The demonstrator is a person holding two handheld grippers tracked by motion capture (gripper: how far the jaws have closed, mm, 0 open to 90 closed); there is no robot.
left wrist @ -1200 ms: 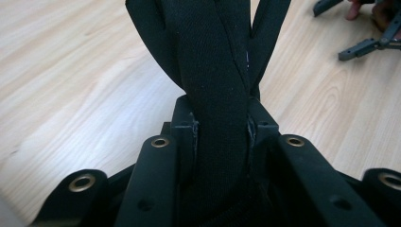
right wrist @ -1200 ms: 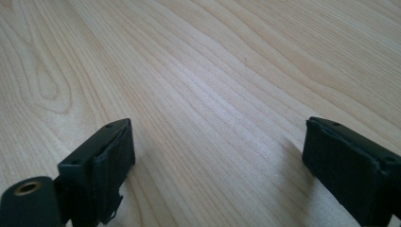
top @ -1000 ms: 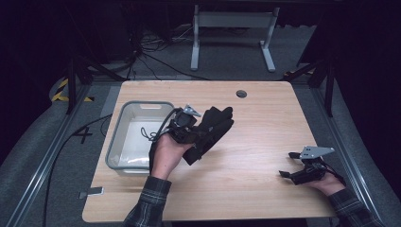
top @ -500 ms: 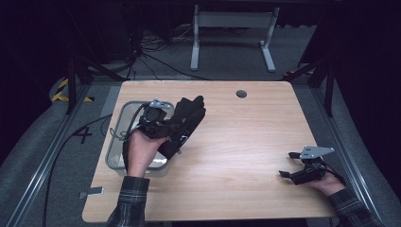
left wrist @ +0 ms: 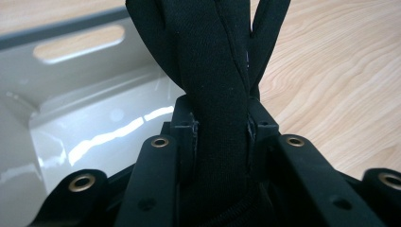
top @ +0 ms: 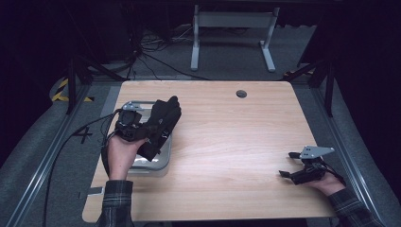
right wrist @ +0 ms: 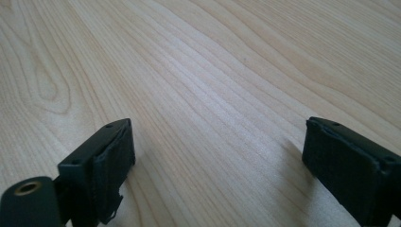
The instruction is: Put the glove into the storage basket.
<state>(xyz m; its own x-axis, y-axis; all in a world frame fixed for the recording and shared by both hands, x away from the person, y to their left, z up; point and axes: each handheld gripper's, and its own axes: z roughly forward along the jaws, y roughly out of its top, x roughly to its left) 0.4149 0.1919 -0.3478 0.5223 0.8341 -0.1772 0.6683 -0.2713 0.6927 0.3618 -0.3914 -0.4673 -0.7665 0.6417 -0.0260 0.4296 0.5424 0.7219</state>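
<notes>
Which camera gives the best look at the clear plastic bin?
The high view: the clear plastic bin sits at the table's left edge, partly hidden by the left tool and its black fabric item. The left gripper view shows just its glossy interior.

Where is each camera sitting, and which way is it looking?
High view: sits above the person's side, looking forward and down on the table; both hands show, the left gripper holding black cloth over the grey tub.
Left gripper view: rides that gripper, looking along its jaws, shut on the cloth, toward the tub.
Right gripper view: rides the right gripper, looking along its open jaws at bare wood.
All three share the wooden table.
</notes>
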